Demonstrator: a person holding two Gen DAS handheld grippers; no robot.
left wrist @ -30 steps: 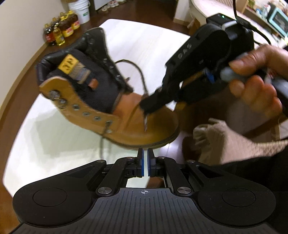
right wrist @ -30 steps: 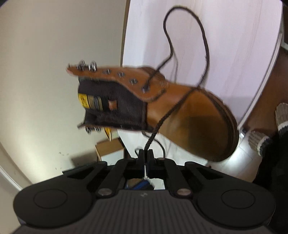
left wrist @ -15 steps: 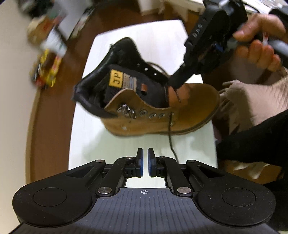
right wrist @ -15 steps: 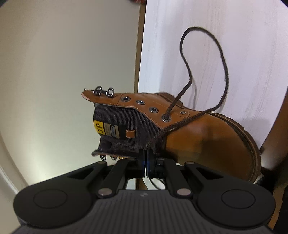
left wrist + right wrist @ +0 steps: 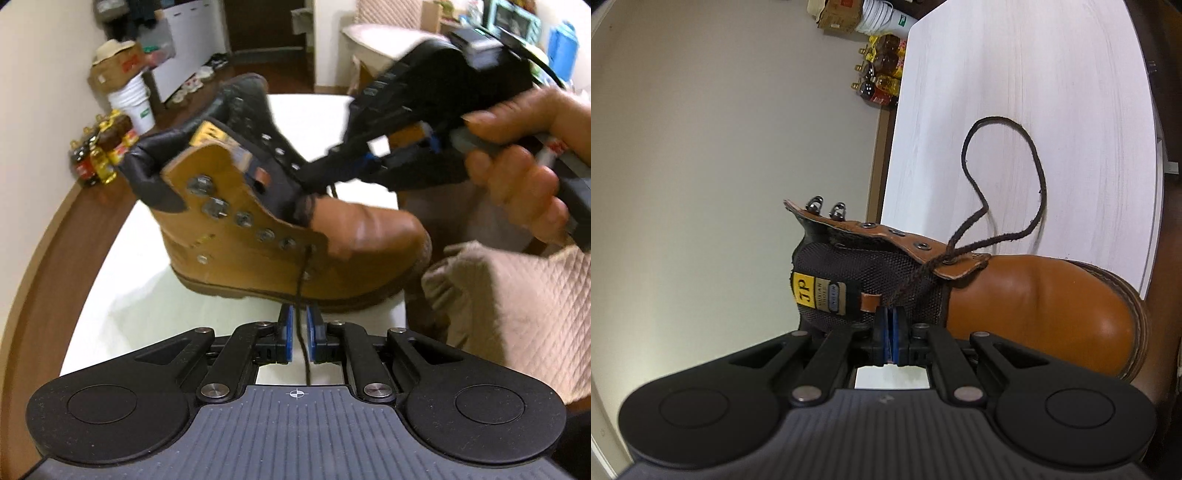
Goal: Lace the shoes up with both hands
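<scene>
Tan lace-up boot (image 5: 280, 236) on white table (image 5: 122, 295), near its front edge, between two hand-held grippers.

Boot's long axis runs along that edge; in the left wrist view the toe points right, the collar left. Left gripper (image 5: 300, 334): jaws slightly apart and just been opening, dark lace (image 5: 301, 291) hanging loose between the pads. Right gripper (image 5: 888, 334): jaws closed on the other lace end (image 5: 908, 280), over the boot's tongue (image 5: 864, 273).
</scene>
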